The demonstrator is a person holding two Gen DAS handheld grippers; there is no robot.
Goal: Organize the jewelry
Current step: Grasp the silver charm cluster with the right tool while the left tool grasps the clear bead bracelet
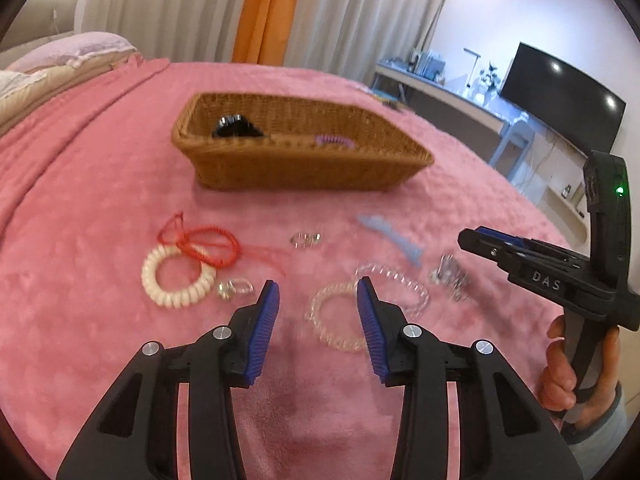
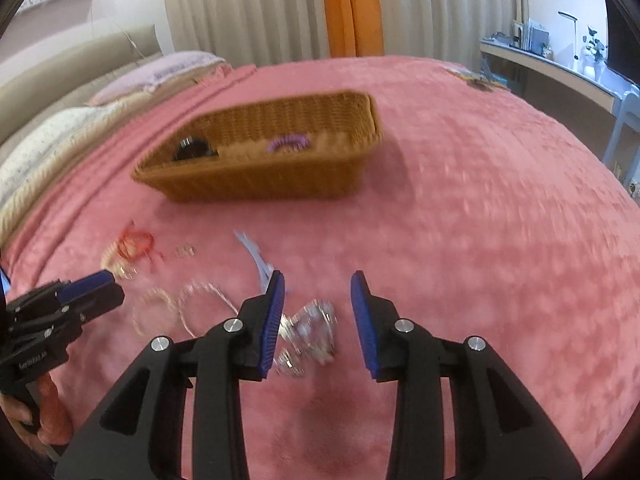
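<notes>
Jewelry lies scattered on the pink blanket (image 1: 100,184). Left gripper (image 1: 318,292) hangs part-open and empty, with a clear coil bracelet (image 1: 332,320) just beyond its right finger. Right gripper (image 2: 318,284) is likewise part-open, gripping nothing, above a silver crystal piece (image 2: 310,330). Farther out lie a white coil bracelet (image 1: 176,276), red cord (image 1: 204,244) and blue hair clip (image 1: 390,238). Beyond stands the wicker basket (image 1: 304,168), holding a purple coil (image 1: 334,140) and something black (image 1: 236,126).

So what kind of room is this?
Most likely a bedroom: a bed under a pink blanket, pillows by the headboard, and curtains behind.
</notes>
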